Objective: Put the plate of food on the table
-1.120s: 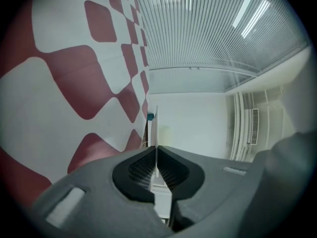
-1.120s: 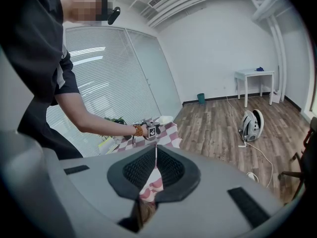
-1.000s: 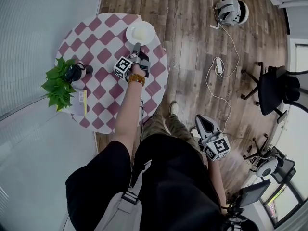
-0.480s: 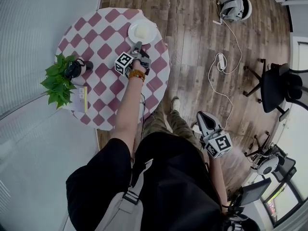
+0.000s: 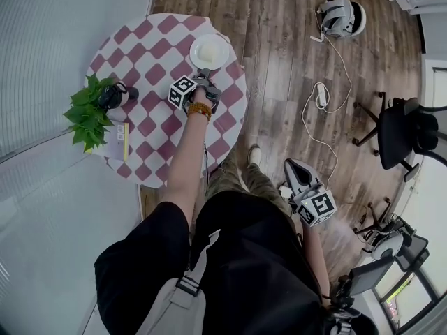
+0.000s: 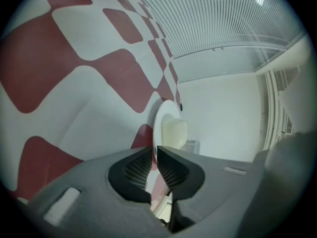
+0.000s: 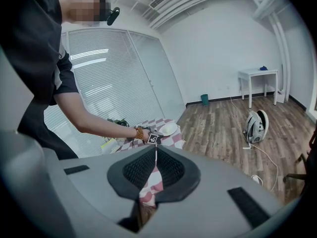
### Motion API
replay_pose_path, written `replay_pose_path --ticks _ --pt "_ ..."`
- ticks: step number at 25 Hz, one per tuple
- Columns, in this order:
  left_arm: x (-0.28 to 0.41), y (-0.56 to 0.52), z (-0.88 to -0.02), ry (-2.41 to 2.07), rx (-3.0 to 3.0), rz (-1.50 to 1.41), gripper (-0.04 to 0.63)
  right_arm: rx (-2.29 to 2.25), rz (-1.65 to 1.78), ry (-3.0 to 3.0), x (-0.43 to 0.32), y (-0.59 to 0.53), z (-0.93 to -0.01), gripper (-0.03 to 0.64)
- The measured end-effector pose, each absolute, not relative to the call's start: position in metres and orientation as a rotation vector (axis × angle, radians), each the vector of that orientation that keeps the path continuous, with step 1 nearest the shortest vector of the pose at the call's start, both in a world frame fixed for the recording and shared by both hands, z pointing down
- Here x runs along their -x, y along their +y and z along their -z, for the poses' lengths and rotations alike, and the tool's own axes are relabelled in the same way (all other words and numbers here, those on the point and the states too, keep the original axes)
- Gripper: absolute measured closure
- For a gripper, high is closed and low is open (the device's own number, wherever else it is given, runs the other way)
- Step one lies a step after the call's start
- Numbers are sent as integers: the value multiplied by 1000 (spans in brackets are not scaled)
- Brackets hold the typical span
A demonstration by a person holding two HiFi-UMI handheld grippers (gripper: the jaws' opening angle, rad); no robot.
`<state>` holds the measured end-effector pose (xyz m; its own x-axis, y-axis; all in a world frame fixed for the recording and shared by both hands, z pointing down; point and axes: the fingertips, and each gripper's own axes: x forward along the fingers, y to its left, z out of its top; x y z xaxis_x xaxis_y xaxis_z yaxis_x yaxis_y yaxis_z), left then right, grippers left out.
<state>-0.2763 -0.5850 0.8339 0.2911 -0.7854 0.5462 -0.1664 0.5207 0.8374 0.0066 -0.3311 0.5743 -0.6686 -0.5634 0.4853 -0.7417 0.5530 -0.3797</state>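
A white plate [image 5: 209,51] with a pale block of food [image 5: 208,48] rests on the round red-and-white checked table [image 5: 150,61], near its far right edge. My left gripper [image 5: 204,73] is held just above the cloth, its tips right at the plate's near rim. In the left gripper view the jaws stand shut with only a thin slit and nothing between them, and the plate [image 6: 161,128] and food [image 6: 174,132] lie just beyond the tips. My right gripper [image 5: 292,169] hangs shut and empty at the person's right side, over the wooden floor.
A potted green plant [image 5: 87,114], a dark pot [image 5: 116,96] and a yellow booklet [image 5: 120,139] sit at the table's left edge. On the floor are a white device [image 5: 342,14], a power strip with cable [image 5: 323,93] and a black office chair [image 5: 401,128].
The head camera has shifted a little. The left gripper stays shut at the plate's near rim; the plate has not moved on the table. The right gripper is unchanged.
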Motion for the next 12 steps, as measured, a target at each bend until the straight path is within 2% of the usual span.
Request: replay_pose_path --ticks 12 --pt "285 -483 -806 -1274 -977 444 581 -937 -751 -2603 12 -345 -574 603"
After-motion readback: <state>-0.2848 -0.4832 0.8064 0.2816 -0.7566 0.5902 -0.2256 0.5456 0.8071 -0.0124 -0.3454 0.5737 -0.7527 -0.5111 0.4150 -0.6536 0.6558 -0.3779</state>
